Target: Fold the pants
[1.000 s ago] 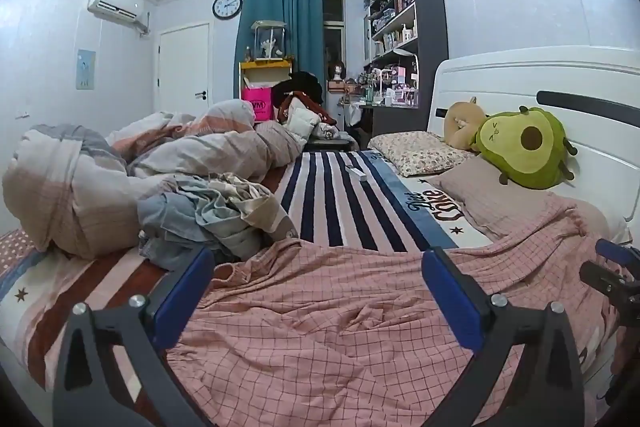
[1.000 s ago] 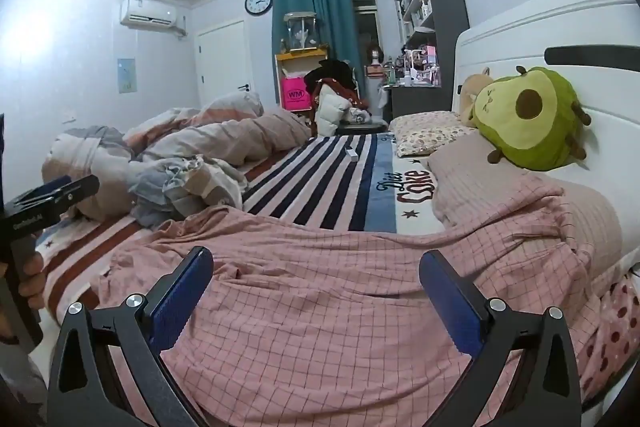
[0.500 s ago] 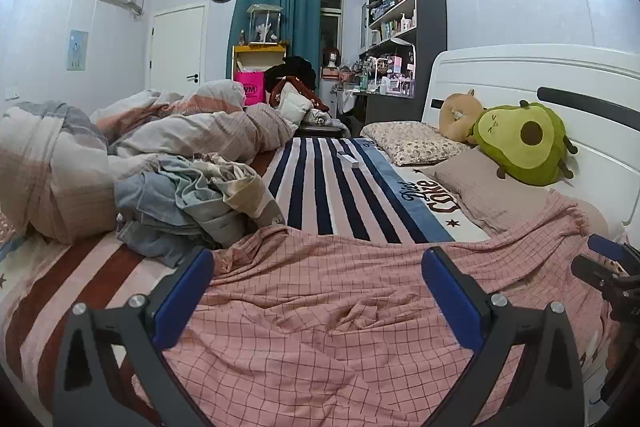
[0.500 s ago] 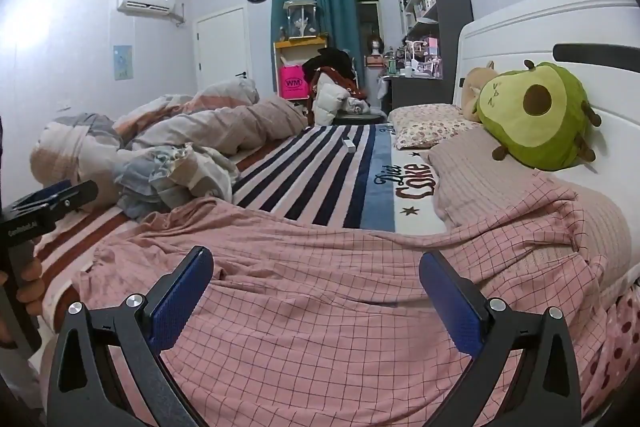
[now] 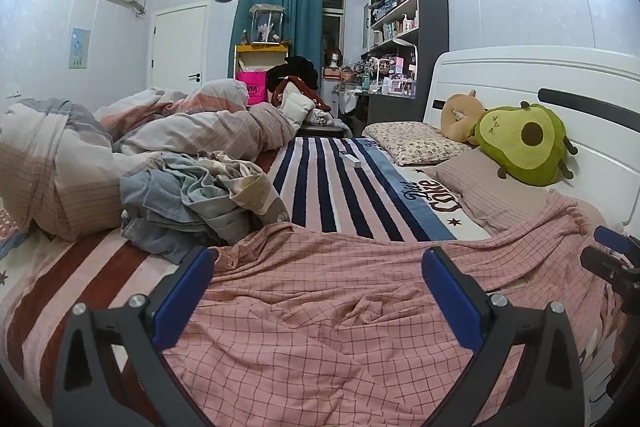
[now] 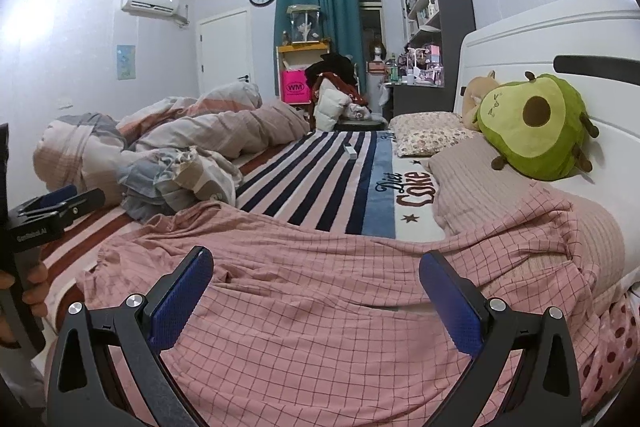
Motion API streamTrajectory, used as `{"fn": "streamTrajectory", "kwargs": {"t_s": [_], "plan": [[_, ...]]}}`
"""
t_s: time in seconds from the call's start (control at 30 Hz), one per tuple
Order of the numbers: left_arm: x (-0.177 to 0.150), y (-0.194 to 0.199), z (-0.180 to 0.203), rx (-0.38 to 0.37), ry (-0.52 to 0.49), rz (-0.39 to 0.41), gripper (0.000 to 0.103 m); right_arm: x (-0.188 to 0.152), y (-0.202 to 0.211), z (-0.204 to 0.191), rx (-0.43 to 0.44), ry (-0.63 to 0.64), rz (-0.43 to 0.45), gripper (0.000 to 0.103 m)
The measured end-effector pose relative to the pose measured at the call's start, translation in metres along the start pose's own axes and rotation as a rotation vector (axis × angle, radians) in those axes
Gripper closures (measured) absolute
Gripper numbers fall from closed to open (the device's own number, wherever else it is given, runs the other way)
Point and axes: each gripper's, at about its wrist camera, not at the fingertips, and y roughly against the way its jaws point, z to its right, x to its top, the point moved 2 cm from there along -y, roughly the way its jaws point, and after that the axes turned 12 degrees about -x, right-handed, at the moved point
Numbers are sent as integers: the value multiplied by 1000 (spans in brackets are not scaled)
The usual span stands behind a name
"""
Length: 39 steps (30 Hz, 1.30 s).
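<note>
Pink checked pants (image 5: pixel 320 291) lie spread and rumpled across the near side of the striped bed (image 5: pixel 332 187); they also show in the right wrist view (image 6: pixel 320 291). My left gripper (image 5: pixel 316 279) is open and empty, just above the cloth near its left part. My right gripper (image 6: pixel 316 283) is open and empty above the cloth toward the headboard end. Each gripper shows at the edge of the other's view: the right one (image 5: pixel 612 259), the left one (image 6: pixel 52 211).
A heap of loose clothes (image 5: pixel 200 195) and a bunched duvet (image 5: pixel 120 147) lie on the bed's left. Pillows (image 5: pixel 416 147), an avocado plush (image 5: pixel 524 143) and a white headboard (image 5: pixel 540 79) stand at the right. A small white box (image 5: pixel 349 158) lies on the stripes.
Both grippers have drifted slightly over the pants, still open. The pants lie as before.
</note>
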Motion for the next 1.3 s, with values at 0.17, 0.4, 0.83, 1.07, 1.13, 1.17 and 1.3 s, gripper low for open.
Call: {"fn": "streamTrajectory", "kwargs": {"t_s": [0.17, 0.4, 0.83, 1.07, 1.13, 1.17, 1.3], "plan": [[-2, 3, 1, 2, -2, 0, 1, 0, 1, -2, 2, 2, -2, 0], [-3, 7, 7, 3, -4, 0, 1, 1, 4, 1, 2, -9, 0, 0], [-1, 9, 11, 7, -3, -8, 1, 2, 6, 5, -2, -18, -4, 0], [0, 4, 10, 6, -5, -22, 1, 1, 6, 6, 6, -24, -6, 0], [0, 2, 11, 5, -5, -22, 1, 1, 5, 7, 9, -28, -12, 0], [0, 2, 11, 4, -3, -24, 1, 1, 5, 7, 9, -28, -14, 0], [0, -1, 12, 6, -3, -25, 1, 1, 0, 9, 5, -30, -20, 0]]}}
